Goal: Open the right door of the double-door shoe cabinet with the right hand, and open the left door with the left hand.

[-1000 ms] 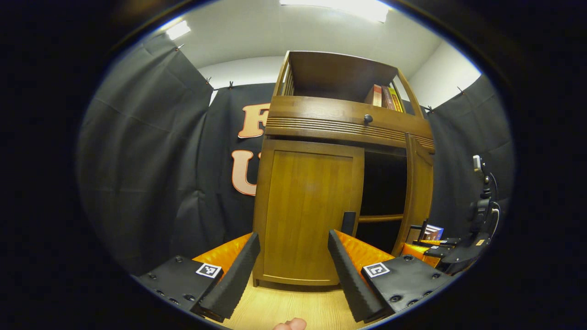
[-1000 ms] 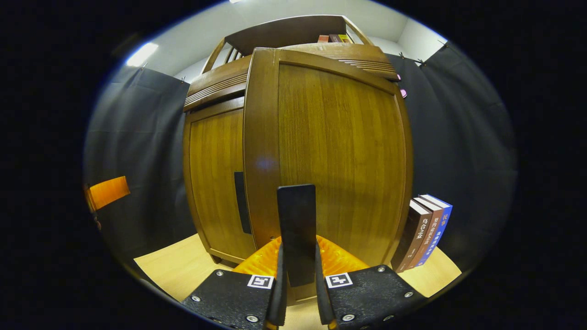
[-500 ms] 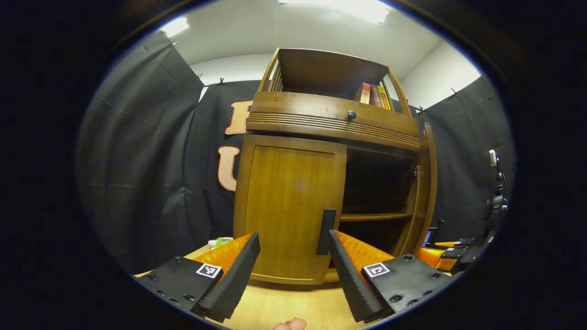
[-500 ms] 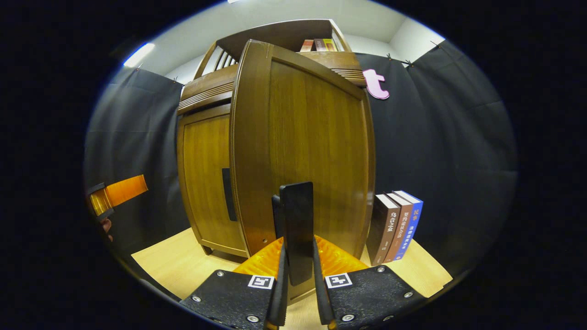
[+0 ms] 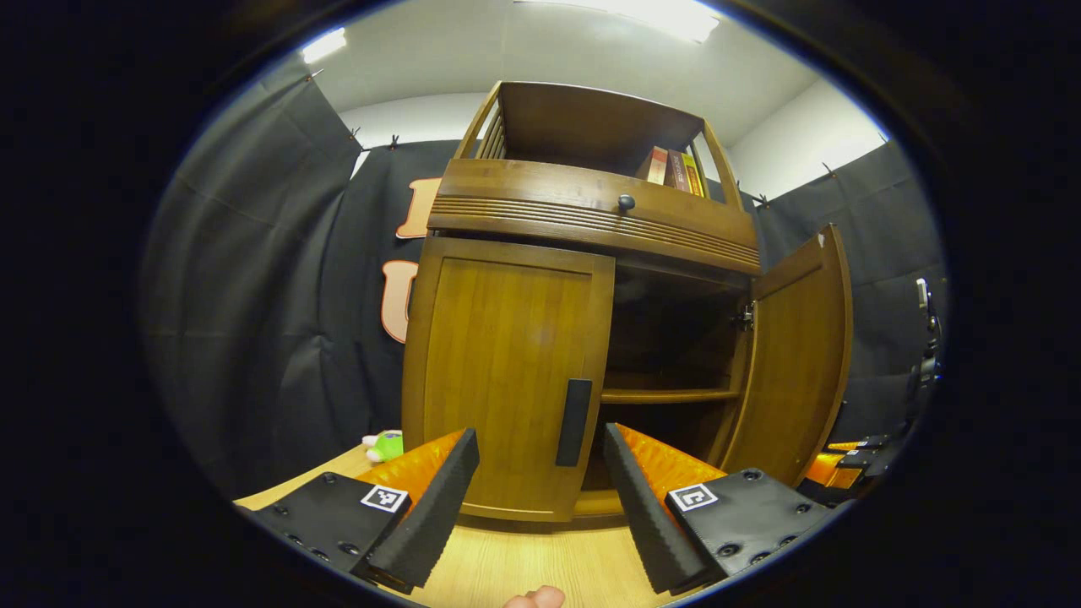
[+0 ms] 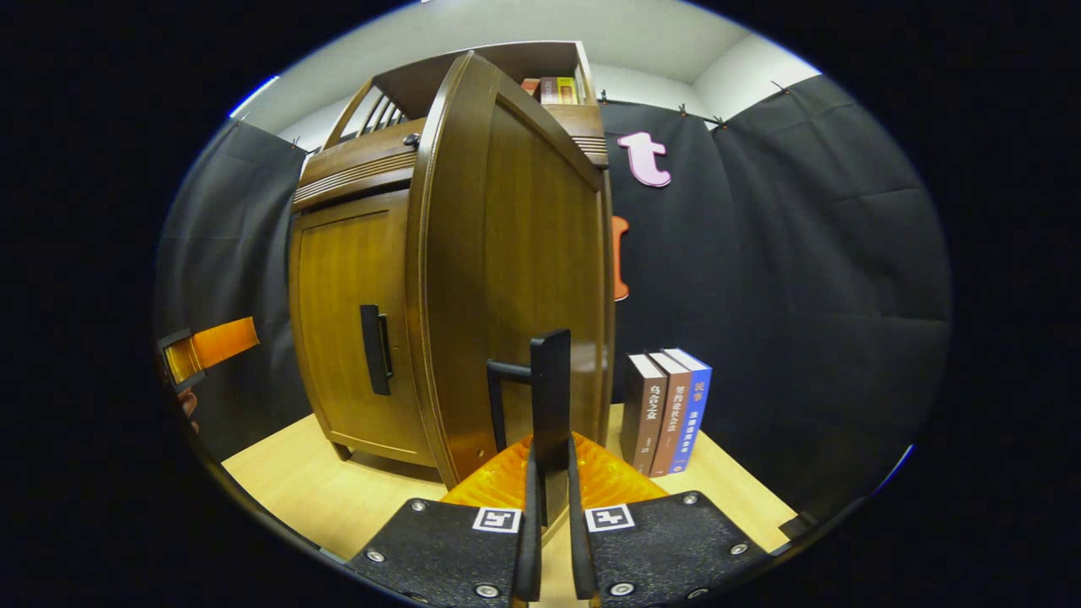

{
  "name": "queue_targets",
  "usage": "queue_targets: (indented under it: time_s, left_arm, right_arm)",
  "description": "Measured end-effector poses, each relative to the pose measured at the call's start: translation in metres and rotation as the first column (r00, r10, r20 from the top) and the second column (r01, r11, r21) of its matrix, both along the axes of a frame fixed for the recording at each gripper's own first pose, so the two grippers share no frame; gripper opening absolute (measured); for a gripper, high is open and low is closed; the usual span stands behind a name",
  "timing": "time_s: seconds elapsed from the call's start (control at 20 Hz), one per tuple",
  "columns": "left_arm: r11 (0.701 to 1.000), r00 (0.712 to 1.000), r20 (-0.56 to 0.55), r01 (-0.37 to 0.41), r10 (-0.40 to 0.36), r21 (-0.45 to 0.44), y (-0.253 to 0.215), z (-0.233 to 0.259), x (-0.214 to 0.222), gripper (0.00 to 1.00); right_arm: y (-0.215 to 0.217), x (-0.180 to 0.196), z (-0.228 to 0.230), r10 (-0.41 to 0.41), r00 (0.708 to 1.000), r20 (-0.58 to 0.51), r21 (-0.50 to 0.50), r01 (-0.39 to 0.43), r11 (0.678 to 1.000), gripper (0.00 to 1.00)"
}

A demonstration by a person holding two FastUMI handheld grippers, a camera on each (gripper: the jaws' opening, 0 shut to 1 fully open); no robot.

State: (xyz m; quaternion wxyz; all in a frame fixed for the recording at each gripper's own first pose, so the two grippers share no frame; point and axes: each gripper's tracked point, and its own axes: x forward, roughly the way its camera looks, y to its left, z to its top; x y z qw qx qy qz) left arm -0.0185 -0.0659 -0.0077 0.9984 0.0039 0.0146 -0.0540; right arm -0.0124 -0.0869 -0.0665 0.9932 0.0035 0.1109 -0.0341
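Observation:
The wooden shoe cabinet point(image 5: 591, 219) stands on a light wood floor. Its left door point(image 5: 502, 380) is closed, with a dark vertical handle point(image 5: 575, 422) near its inner edge. My left gripper point(image 5: 540, 481) is open just in front of that door, the handle a little above and between the fingertips, not touched. The right door point(image 5: 798, 355) is swung wide open, showing a dark inside with a shelf point(image 5: 667, 394). In the right gripper view the right door point(image 6: 515, 279) stands edge-on and my right gripper point(image 6: 549, 473) is shut on its dark handle point(image 6: 551, 405).
Three upright books point(image 6: 671, 409) stand on the floor right of the open door. More books point(image 5: 673, 169) sit in the cabinet's top shelf above a drawer knob point(image 5: 626, 202). A green toy point(image 5: 387, 444) lies left of the cabinet. Black cloth walls surround the booth.
The right door has swung much further open, pulled by the right gripper. The left gripper has shifted so the left door's handle now sits between its fingers' line.

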Motion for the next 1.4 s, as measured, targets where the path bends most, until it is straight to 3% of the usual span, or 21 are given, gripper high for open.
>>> queue_targets:
  time_s: [0.1, 0.15, 0.2, 0.25, 0.4, 0.5, 0.55, 0.6, 0.85, 0.9, 0.95, 1.05, 1.15, 1.3, 1.4]
  left_arm:
    - [1.000, 1.000, -0.006, 0.011, -0.011, 0.000, -0.007, -0.003, 0.000, 0.94]
    - [1.000, 1.000, -0.007, 0.016, -0.016, 0.002, -0.009, -0.003, -0.001, 0.94]
    - [1.000, 1.000, -0.008, 0.022, -0.021, 0.003, -0.012, -0.003, 0.000, 0.94]
    - [1.000, 1.000, -0.011, 0.027, -0.026, 0.006, -0.014, -0.005, -0.001, 0.94]
    - [0.999, 0.999, -0.019, 0.040, -0.040, 0.010, -0.023, -0.008, -0.003, 0.94]
    - [0.999, 0.999, -0.019, 0.041, -0.040, 0.013, -0.025, -0.011, -0.006, 0.94]
    - [0.999, 0.999, -0.019, 0.039, -0.039, 0.017, -0.025, -0.011, -0.008, 0.94]
    - [0.999, 0.999, -0.018, 0.037, -0.037, 0.019, -0.024, -0.012, -0.008, 0.94]
    - [1.000, 1.000, -0.018, 0.019, -0.019, 0.003, -0.021, -0.010, -0.010, 0.94]
    - [1.000, 1.000, -0.018, 0.021, -0.021, -0.001, -0.022, -0.009, -0.010, 0.94]
    - [1.000, 1.000, -0.019, 0.022, -0.022, 0.000, -0.022, -0.010, -0.010, 0.94]
    - [1.000, 1.000, -0.020, 0.023, -0.023, 0.006, -0.022, -0.011, -0.011, 0.94]
    - [1.000, 0.999, -0.023, 0.027, -0.027, 0.008, -0.023, -0.014, -0.012, 0.94]
    - [1.000, 0.999, -0.024, 0.029, -0.029, 0.008, -0.025, -0.016, -0.011, 0.96]
    - [0.999, 0.999, -0.031, 0.040, -0.040, -0.002, -0.029, -0.019, -0.009, 0.97]
  right_arm:
    - [-0.017, -0.003, 0.000, -0.028, 1.000, -0.003, -0.023, 0.028, 0.999, 0.10]
    - [-0.026, -0.005, 0.001, -0.041, 0.999, -0.003, -0.035, 0.041, 0.999, 0.19]
    - [-0.036, -0.006, 0.001, -0.052, 0.999, -0.002, -0.043, 0.052, 0.998, 0.17]
    - [-0.047, -0.008, 0.000, -0.062, 0.998, -0.001, -0.039, 0.061, 0.997, 0.05]
    - [-0.062, -0.016, 0.001, -0.048, 0.999, 0.003, 0.048, 0.047, 0.998, 0.02]
    - [-0.069, -0.015, 0.004, -0.018, 1.000, 0.016, 0.056, 0.017, 0.998, 0.02]
    - [-0.074, -0.016, 0.004, 0.003, 1.000, 0.017, 0.055, -0.004, 0.998, 0.12]
    - [-0.078, -0.015, 0.003, 0.028, 0.999, 0.016, 0.045, -0.028, 0.999, 0.02]
    - [-0.097, -0.012, 0.002, 0.131, 0.991, 0.022, 0.012, -0.131, 0.991, 0.03]
    - [-0.100, -0.011, 0.002, 0.144, 0.989, 0.023, 0.020, -0.145, 0.989, 0.08]
    - [-0.105, -0.011, 0.002, 0.157, 0.987, 0.029, 0.029, -0.157, 0.987, 0.04]
    - [-0.113, -0.010, 0.000, 0.165, 0.985, 0.040, 0.074, -0.168, 0.983, 0.04]
    - [-0.117, -0.012, 0.000, 0.155, 0.986, 0.054, 0.121, -0.160, 0.980, 0.04]
    - [-0.127, -0.029, -0.008, 0.112, 0.993, 0.035, 0.070, -0.114, 0.991, 0.05]
    - [-0.127, -0.047, -0.007, 0.079, 0.996, 0.031, 0.089, -0.081, 0.993, 0.05]
